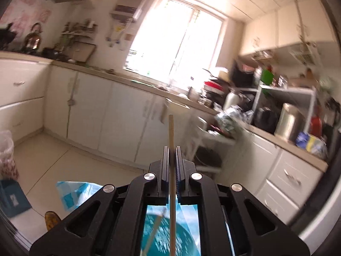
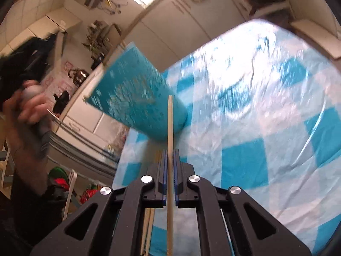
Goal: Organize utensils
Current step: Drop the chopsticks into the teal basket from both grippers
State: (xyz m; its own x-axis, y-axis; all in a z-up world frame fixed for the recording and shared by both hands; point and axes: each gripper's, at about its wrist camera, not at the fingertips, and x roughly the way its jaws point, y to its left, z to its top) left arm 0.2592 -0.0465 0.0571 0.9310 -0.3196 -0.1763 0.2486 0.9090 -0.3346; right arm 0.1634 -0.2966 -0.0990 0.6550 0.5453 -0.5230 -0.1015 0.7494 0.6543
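1. Left tool (image 1: 171,149): closed narrow on one wooden chopstick (image 1: 171,128). The stick runs straight along the gap between the fingers, with its tip pointing out past them toward the kitchen cupboards (image 1: 89,115). The tool is raised well above the floor.
2. Right tool (image 2: 170,152): closed narrow on a second chopstick (image 2: 169,117), held the same way, with its tip reaching in front of the blue cup (image 2: 136,98).
3. Blue cup: patterned and cylindrical. It appears tilted in the right wrist view and stands on the checked cloth (image 2: 255,128) that covers the table. Its mouth is turned away to the upper left. Blur hides the rim, so whether anything is inside cannot be told.
4. More pale sticks (image 2: 149,224) show under the right tool, lying near the table edge.
5. Hand (image 2: 29,104): grips the handle of the other tool at the left of the right wrist view.
6. Step judged in hand: carrying both chopsticks to the cup.
7. Handling advice: keep each stick pinched near its middle, bring the tip over the cup mouth, and turn the stick nearly upright before letting go. Lower one stick at a time so the light cup is not knocked over.
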